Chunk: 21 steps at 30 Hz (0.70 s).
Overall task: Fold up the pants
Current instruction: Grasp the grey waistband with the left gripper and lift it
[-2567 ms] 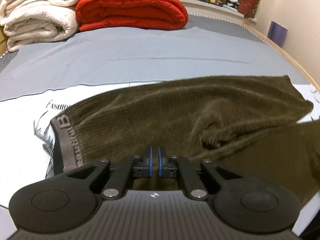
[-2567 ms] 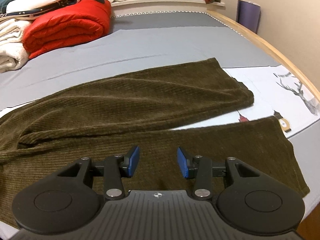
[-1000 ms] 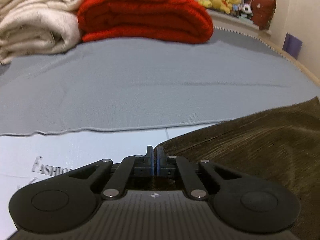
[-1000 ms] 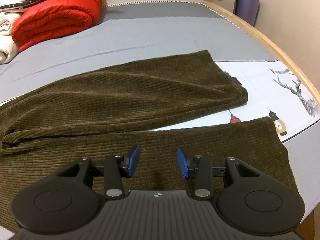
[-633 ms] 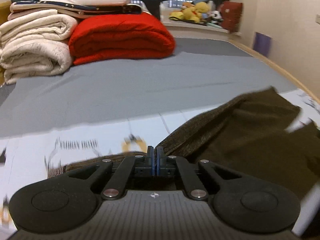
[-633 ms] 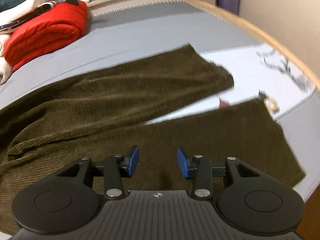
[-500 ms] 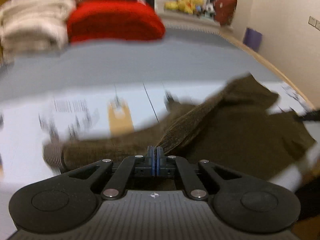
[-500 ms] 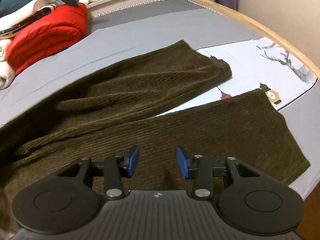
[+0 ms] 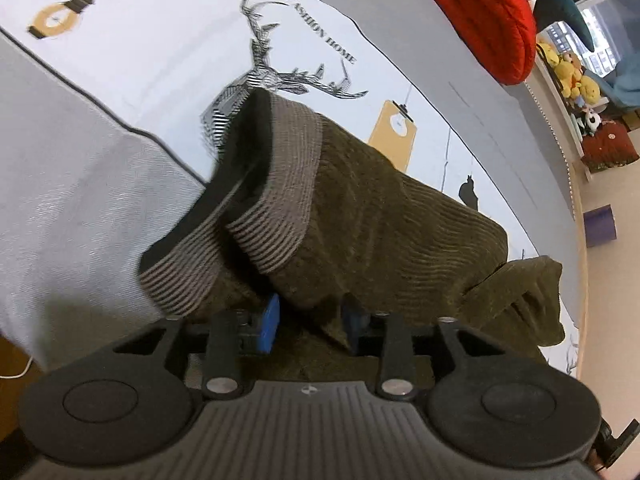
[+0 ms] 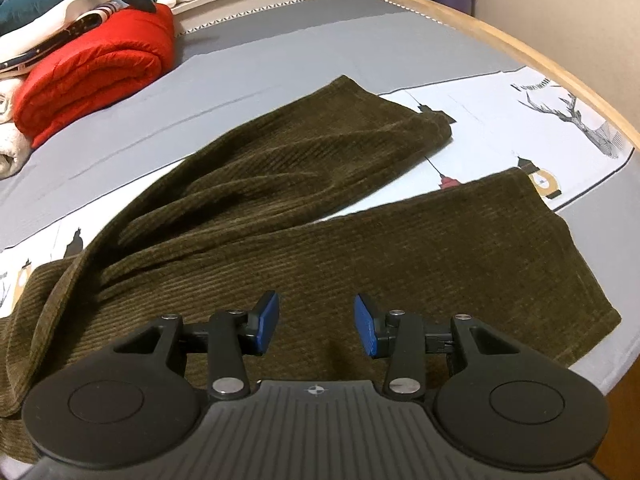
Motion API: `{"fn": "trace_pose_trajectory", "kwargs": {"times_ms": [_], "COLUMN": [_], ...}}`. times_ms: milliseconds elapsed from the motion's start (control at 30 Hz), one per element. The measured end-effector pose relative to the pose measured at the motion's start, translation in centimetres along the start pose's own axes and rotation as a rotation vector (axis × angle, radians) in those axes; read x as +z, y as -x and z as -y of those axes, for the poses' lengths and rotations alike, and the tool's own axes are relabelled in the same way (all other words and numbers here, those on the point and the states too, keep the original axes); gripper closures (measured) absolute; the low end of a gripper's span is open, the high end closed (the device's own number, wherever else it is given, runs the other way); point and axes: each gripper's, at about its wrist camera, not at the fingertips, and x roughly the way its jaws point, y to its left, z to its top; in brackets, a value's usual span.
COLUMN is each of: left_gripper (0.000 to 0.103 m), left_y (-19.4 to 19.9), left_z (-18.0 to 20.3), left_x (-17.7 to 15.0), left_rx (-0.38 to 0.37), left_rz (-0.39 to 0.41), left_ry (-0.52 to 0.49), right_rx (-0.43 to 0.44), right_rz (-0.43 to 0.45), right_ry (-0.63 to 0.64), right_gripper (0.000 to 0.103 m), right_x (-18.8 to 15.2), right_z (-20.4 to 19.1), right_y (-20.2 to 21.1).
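Left wrist view: rolled hard sideways, aimed steeply down, right up against the pants (image 9: 400,216) waistband bunched just past the jaws. Right wrist view: upright, looking down and forward over both legs stretching away beyond the jaws. Shared: pants, printed sheet (image 9: 168,32), red blanket (image 10: 92,72).

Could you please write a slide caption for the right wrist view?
Open right gripper hovers over dark olive corduroy pants spread on a grey bed.

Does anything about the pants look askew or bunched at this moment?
Yes. The waistband is doubled over in a loose hump, gaping open rather than flat, and the two legs splay apart in a V. The left gripper has just opened around the fabric.
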Motion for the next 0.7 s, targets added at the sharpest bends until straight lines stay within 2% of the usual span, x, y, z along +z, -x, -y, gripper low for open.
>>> {"fn": "trace_pose_trajectory", "kwargs": {"times_ms": [33,67,167,333,400,467,500,533,600,700], "left_gripper": [0.048,0.047,0.047,0.048,0.06,0.082,0.085,0.088,0.089,0.089], "left_y": [-0.3,-0.6,-1.7,-2.8,-3.0,-2.7,-2.5,-2.2,-1.9,-2.0], "left_z": [0.4,0.8,1.8,2.0,2.1,2.6,3.0,3.4,4.1,4.2], "left_x": [0.2,0.3,0.8,1.3,1.4,1.6,1.7,1.8,1.9,2.1], "left_rx": [0.005,0.017,0.077,0.159,0.2,0.239,0.248,0.263,0.291,0.3], "left_rz": [0.002,0.002,0.003,0.004,0.02,0.059,0.087,0.12,0.16,0.151], "left_ry": [-0.004,-0.01,-0.006,0.02,0.015,-0.036,-0.065,-0.092,-0.14,-0.157], "right_rx": [0.008,0.015,0.041,0.132,0.158,0.199,0.219,0.241,0.27,0.295], "right_rz": [0.005,0.01,0.036,0.114,0.13,0.136,0.133,0.127,0.119,0.109], "right_ry": [-0.001,-0.003,-0.019,-0.102,-0.13,-0.166,-0.184,-0.205,-0.235,-0.255], "right_gripper": [0.059,0.059,0.059,0.059,0.059,0.068,0.075,0.077,0.077,0.074], "right_x": [0.1,0.3,0.9,2.5,3.3,4.3,4.7,5.1,5.9,7.3], "right_z": [-0.2,-0.4,-0.9,-1.4,-1.6,-1.9,-2.0,-2.2,-2.8,-4.3], "right_y": [0.0,-0.1,-0.1,0.0,-0.4,-1.2,-1.7,-2.3,-3.6,-5.7]}}
